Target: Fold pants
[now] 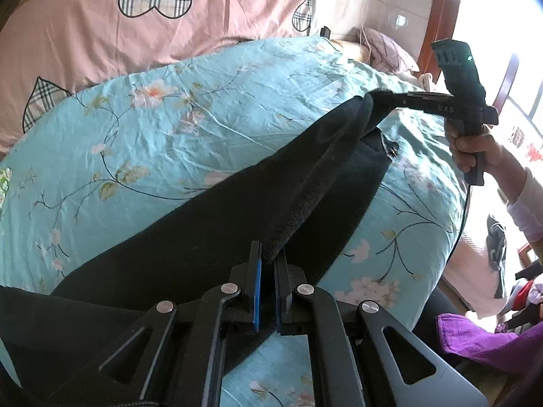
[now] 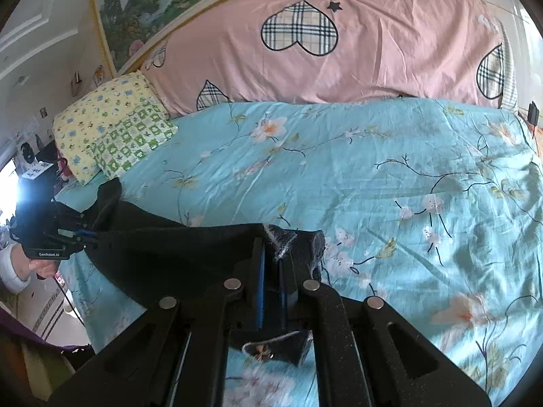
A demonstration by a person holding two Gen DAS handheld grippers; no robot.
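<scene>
black pants [image 1: 210,224] on floral bedspread [image 1: 169,129], both jaws clamping fabric

The left wrist view looks forward along the left gripper [image 1: 268,264], low and close over the blue floral bedcover [image 1: 163,118], facing across the bed toward a bright window. The right wrist view looks along the right gripper [image 2: 271,264], equally low, facing the pink pillow [image 2: 339,51] and a framed picture [image 2: 163,6]. Both share the bedcover, pillow and black pants [image 2: 176,247]; each sees the other gripper, though glare probably blurs it on the right view.
</scene>
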